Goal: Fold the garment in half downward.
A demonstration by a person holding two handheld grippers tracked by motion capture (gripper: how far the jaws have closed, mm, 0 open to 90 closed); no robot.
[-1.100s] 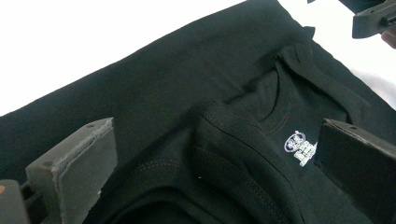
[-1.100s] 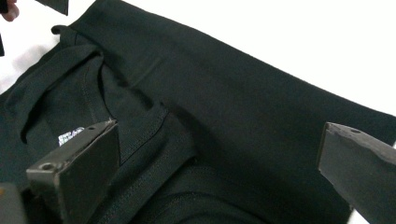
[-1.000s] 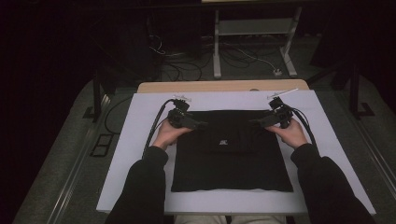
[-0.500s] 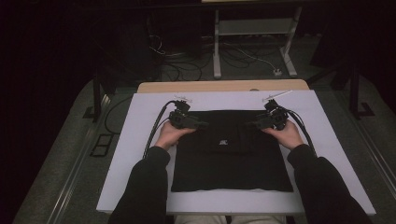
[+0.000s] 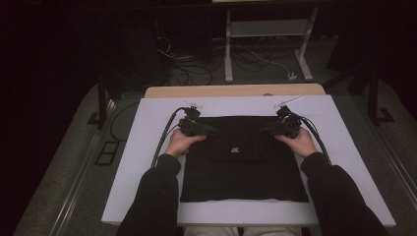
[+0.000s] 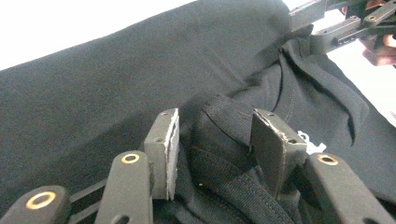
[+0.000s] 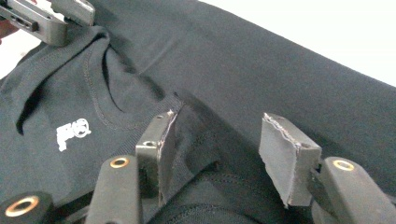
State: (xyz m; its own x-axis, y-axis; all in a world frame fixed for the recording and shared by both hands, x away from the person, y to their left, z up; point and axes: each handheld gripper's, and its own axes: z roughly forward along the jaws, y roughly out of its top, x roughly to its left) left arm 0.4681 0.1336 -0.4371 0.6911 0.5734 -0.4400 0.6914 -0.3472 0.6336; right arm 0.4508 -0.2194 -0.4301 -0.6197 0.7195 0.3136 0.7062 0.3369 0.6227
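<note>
- Jaws on both tools are standing wide apart, gripping nothing, each pair hovering low over bunched folds of the black garment
- Nearest to the person, two dark sleeves are coming in from the bottom edge of the high view, and the near hem of the garment is lying flat and square on the white table cover
- Left hand is holding the left gripper at the garment's far left corner, jaws pointing inward toward the middle
- Right hand is holding the right gripper at the far right corner, likewise pointing inward, well apart from the other one
- Between them a small white logo is showing on the cloth
- In the left gripper view the pads are sitting on either side of a ribbed, stitched edge of the cloth, with the other tool's tips touching the fabric farther off at the upper right
- In the right gripper view the pads are straddling a fold beside a curved seam, the logo lying off to the left
- Farther off, a strip of bare wooden tabletop is showing past the white cover
- Beyond that, cables are trailing over the dark floor around a pale metal frame
</note>
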